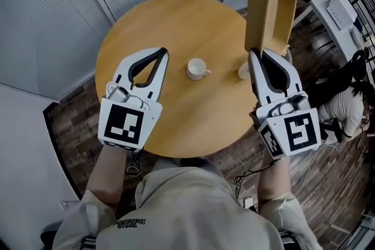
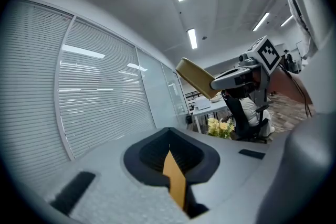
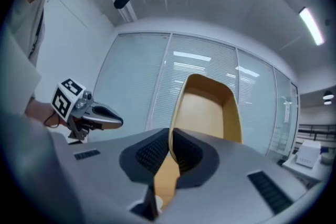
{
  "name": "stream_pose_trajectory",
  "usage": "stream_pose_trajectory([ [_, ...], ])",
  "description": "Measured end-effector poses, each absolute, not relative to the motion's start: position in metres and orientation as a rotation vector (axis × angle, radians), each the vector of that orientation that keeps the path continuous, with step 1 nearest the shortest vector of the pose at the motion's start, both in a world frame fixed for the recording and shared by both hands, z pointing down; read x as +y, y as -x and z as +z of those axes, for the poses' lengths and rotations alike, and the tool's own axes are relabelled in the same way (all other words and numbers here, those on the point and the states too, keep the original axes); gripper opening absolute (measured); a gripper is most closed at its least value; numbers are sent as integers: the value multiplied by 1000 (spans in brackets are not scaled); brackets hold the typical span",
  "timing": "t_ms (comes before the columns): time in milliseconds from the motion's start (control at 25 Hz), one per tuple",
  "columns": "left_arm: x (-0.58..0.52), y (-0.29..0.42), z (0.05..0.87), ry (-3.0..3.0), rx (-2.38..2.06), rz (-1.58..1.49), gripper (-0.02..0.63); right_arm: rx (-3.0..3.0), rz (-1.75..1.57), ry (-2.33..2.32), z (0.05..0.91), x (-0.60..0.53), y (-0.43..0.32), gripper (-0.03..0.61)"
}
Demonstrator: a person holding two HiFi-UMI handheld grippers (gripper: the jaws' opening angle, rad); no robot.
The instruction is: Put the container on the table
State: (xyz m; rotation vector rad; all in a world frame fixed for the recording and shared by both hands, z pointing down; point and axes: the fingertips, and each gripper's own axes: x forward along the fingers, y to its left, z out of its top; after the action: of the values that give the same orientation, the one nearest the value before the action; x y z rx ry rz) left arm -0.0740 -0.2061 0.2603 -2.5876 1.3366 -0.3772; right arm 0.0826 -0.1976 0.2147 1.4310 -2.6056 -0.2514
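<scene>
A tan, open-topped container (image 1: 270, 12) stands upright in the air over the right edge of the round wooden table (image 1: 176, 20). My right gripper (image 1: 256, 52) is shut on its lower wall; in the right gripper view the container (image 3: 207, 107) rises from between the jaws. My left gripper (image 1: 160, 51) hovers over the table's left half, its jaws together with nothing in them. From the left gripper view, the right gripper (image 2: 215, 83) and the container (image 2: 195, 77) show high at the right.
A white cup (image 1: 197, 69) sits at the table's middle. A small white object (image 1: 244, 71) lies partly hidden beside the right gripper. A person (image 1: 345, 108) sits near a white desk (image 1: 334, 14) at the right. Blinds and glass walls ring the table.
</scene>
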Motion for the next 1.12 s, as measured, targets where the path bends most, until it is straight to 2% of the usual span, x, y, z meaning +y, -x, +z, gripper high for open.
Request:
stream_pose_trajectory([
  [480, -266, 65, 286, 2611, 1318, -402, 20, -2452, -211, -1305, 271, -283, -73, 38],
  [1120, -331, 67, 408, 2718, 1357, -634, 20, -2235, 5, -1085, 435, -357, -59, 38],
])
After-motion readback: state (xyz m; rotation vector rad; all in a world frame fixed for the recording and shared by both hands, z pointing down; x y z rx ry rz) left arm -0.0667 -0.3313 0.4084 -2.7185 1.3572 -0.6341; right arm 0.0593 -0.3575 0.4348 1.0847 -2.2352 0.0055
